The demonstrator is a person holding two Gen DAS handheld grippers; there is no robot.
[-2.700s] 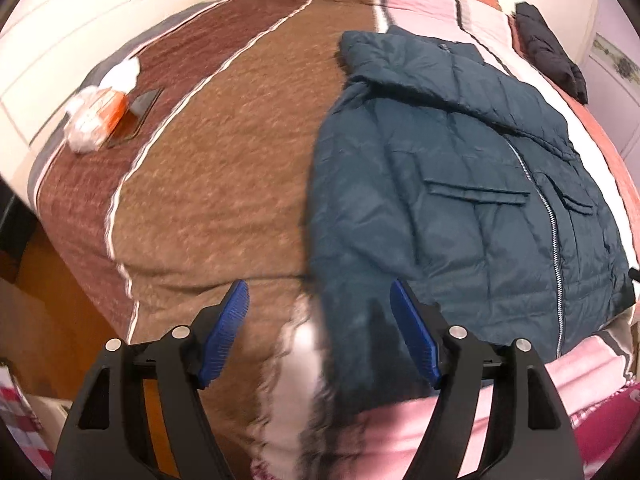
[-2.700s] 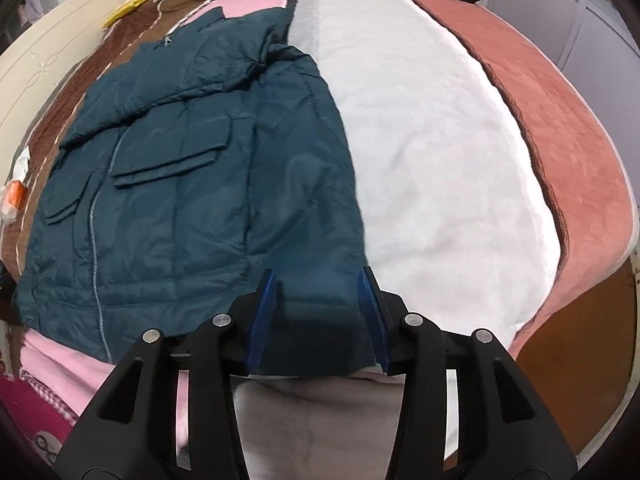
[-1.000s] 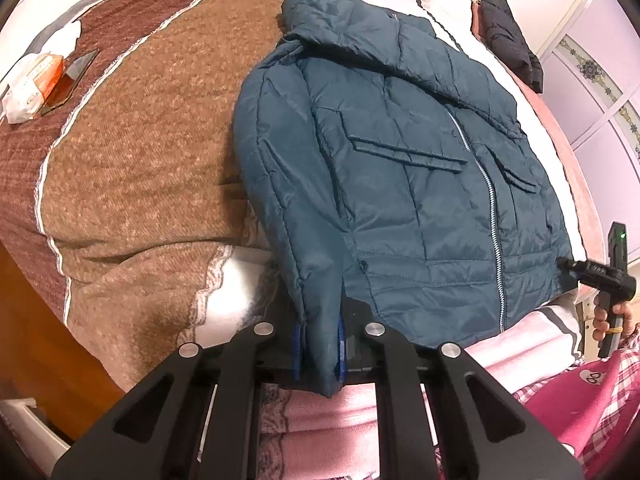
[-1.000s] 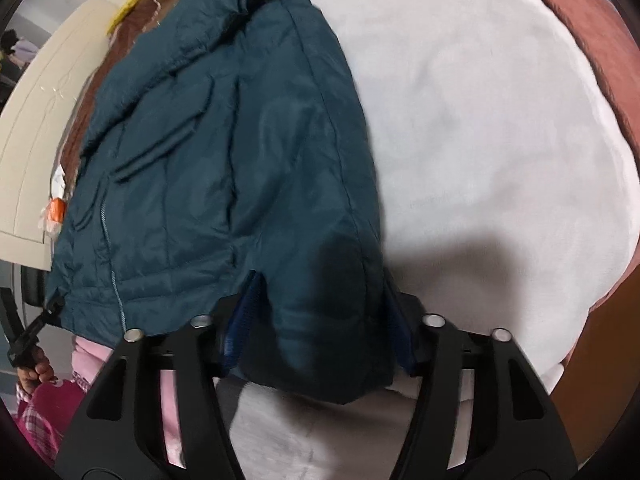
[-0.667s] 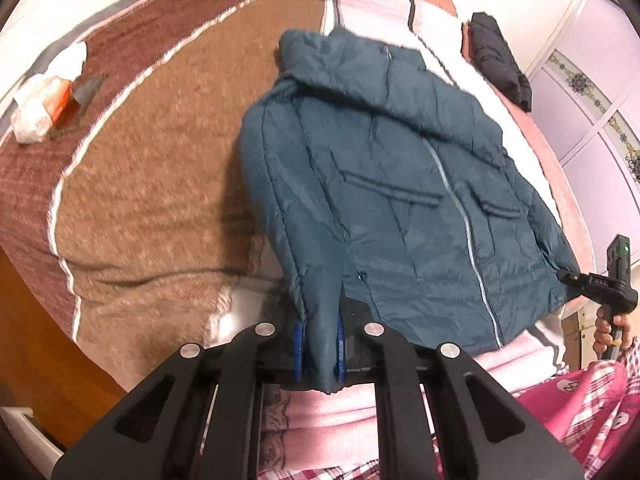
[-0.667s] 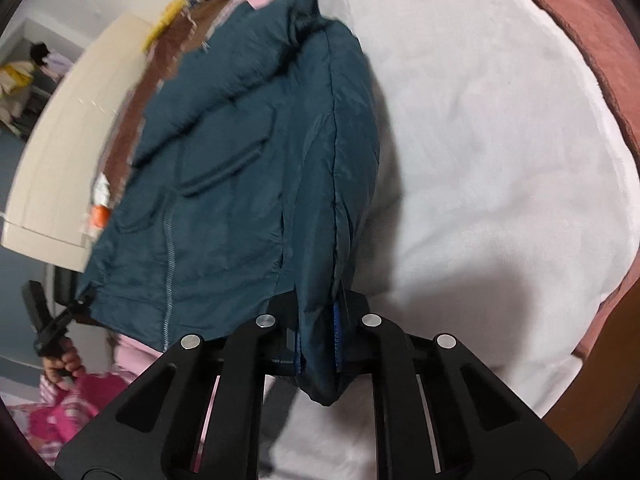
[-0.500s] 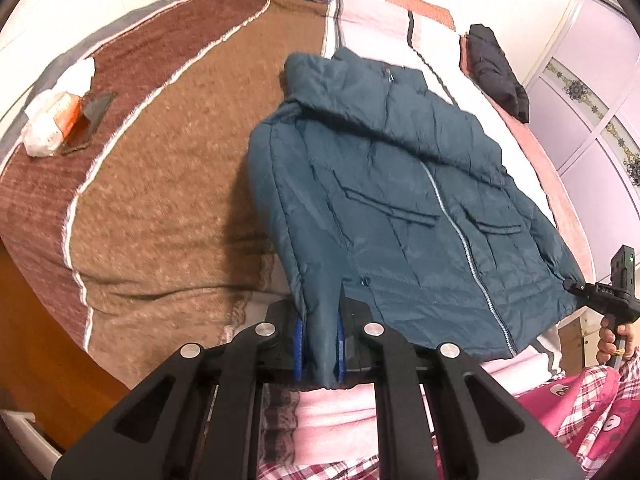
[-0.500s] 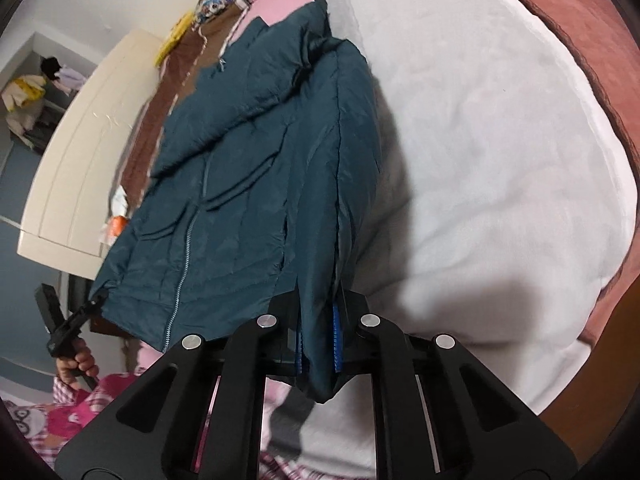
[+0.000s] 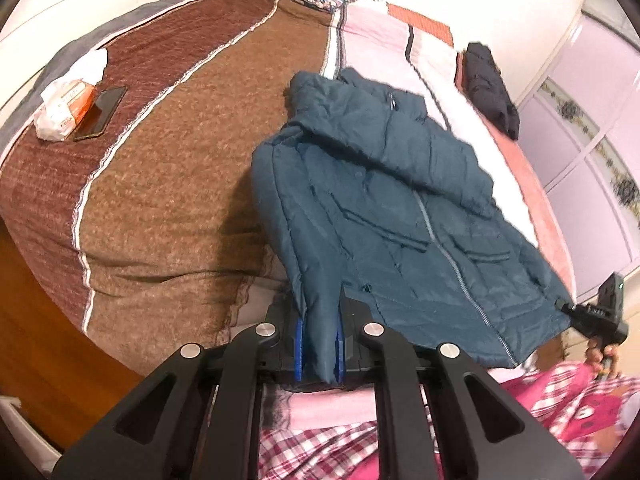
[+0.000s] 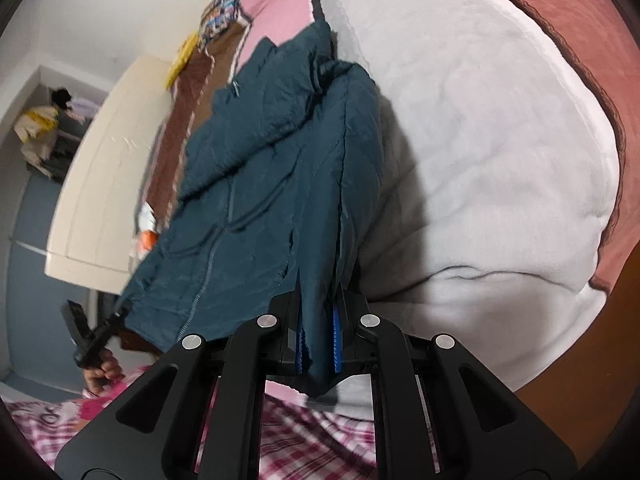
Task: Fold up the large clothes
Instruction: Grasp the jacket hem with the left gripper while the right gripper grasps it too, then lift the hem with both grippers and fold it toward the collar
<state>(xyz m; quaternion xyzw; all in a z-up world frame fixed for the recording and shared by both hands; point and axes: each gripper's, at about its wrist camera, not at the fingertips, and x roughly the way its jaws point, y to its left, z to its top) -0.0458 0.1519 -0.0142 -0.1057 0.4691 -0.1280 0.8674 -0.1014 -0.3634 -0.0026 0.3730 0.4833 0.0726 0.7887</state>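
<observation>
A dark teal padded jacket [image 9: 384,200] with a front zip and two flap pockets lies face up on the bed, its lower part lifted off the covers. My left gripper [image 9: 319,350] is shut on the jacket's bottom left corner. My right gripper [image 10: 318,344] is shut on the jacket's [image 10: 264,184] bottom right corner. The right gripper also shows at the far right of the left wrist view [image 9: 576,314], and the left gripper shows in the right wrist view [image 10: 116,316]. The hood end rests on the bed.
The bed has a brown striped blanket [image 9: 152,168] on the left and a white and rust cover [image 10: 500,140] on the right. A tissue pack [image 9: 64,100] and a phone [image 9: 100,114] lie at the left. A black garment [image 9: 490,88] lies at the back right. Wardrobe doors [image 9: 592,148] stand right.
Both grippers closed on the jacket's bottom corners, then lifted and pulled the hem up and back off the bed. The jacket now hangs stretched between them.
</observation>
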